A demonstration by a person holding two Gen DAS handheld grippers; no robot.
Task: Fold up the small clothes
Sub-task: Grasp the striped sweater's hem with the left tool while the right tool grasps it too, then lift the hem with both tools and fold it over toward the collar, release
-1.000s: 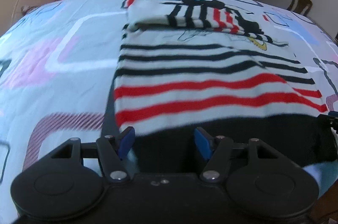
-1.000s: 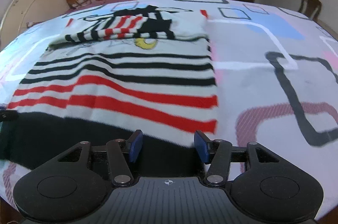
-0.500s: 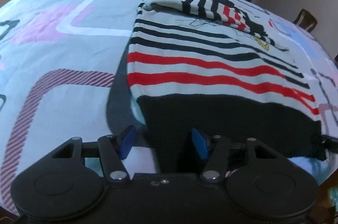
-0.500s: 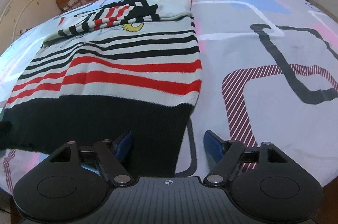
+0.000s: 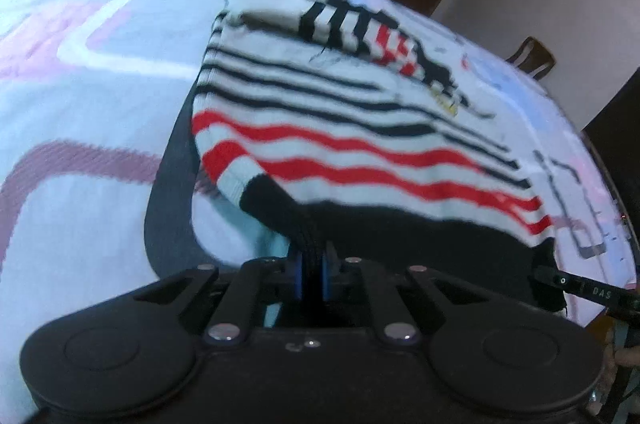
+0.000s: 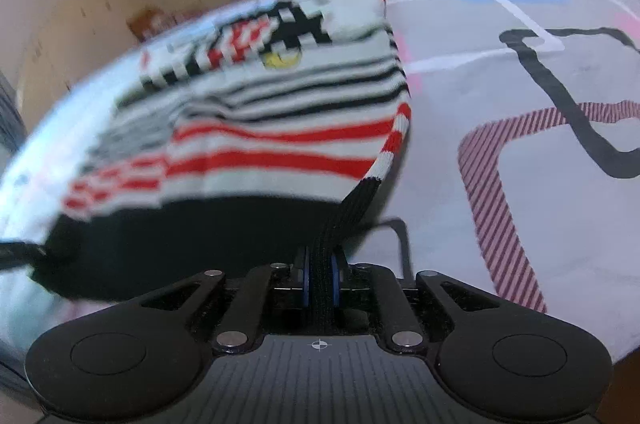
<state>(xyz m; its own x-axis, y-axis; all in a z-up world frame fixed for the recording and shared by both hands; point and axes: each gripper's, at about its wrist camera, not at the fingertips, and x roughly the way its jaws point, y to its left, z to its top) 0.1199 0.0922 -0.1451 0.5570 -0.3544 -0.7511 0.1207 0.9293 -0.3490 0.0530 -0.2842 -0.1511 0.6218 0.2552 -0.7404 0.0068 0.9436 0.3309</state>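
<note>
On the patterned bed (image 5: pixel 72 72): striped sweater (image 5: pixel 340 128) with sleeves already folded across the chest. Black hem lifted clear, left gripper (image 5: pixel 311 278) and right gripper (image 6: pixel 321 282) jaws each clamped on a hem corner. Left to do, likely: carrying hem up to collar.

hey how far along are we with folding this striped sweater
Done: the sleeves are already folded across the top of the striped sweater. In hand: the left claw and right claw each pinch a corner of the black hem, lifted off the bedsheet. Left: carrying the hem up over the top.
</note>
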